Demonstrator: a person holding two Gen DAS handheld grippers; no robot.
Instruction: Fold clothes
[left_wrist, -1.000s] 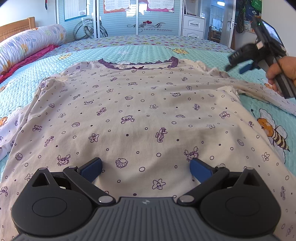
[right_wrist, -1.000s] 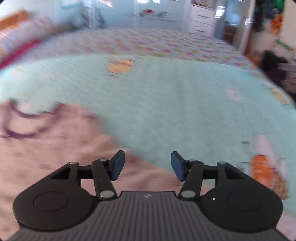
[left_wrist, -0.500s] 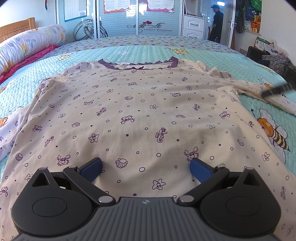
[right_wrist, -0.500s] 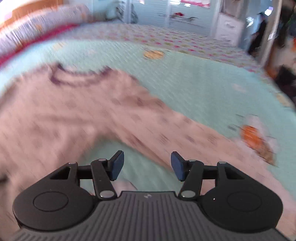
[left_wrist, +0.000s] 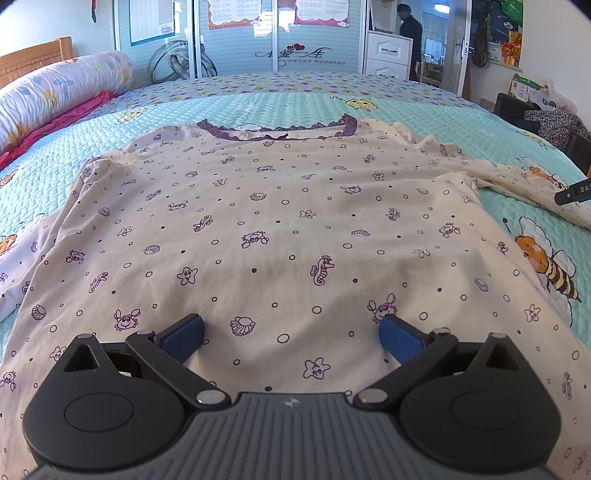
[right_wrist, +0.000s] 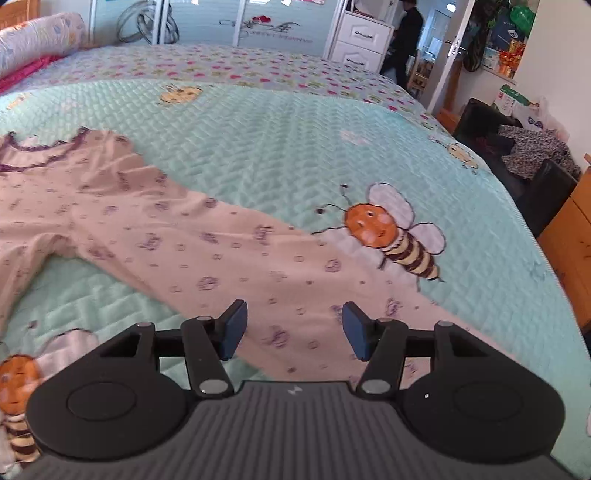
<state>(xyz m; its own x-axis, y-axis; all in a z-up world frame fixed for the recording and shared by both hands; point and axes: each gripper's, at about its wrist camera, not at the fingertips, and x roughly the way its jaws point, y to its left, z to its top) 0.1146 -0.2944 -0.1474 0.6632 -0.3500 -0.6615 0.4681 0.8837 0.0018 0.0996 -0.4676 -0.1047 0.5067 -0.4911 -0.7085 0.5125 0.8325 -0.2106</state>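
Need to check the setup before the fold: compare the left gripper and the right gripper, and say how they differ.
The left gripper has its jaws spread wide; the right gripper stands open more narrowly. The left is over the lower body of the shirt; the right is over its outstretched sleeve. Shared: both are open, with blue pads, holding nothing.

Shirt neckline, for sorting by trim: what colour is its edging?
Purple, a frilly lace band with a small bow, on the shirt's neckline. Clearest in the left wrist view.
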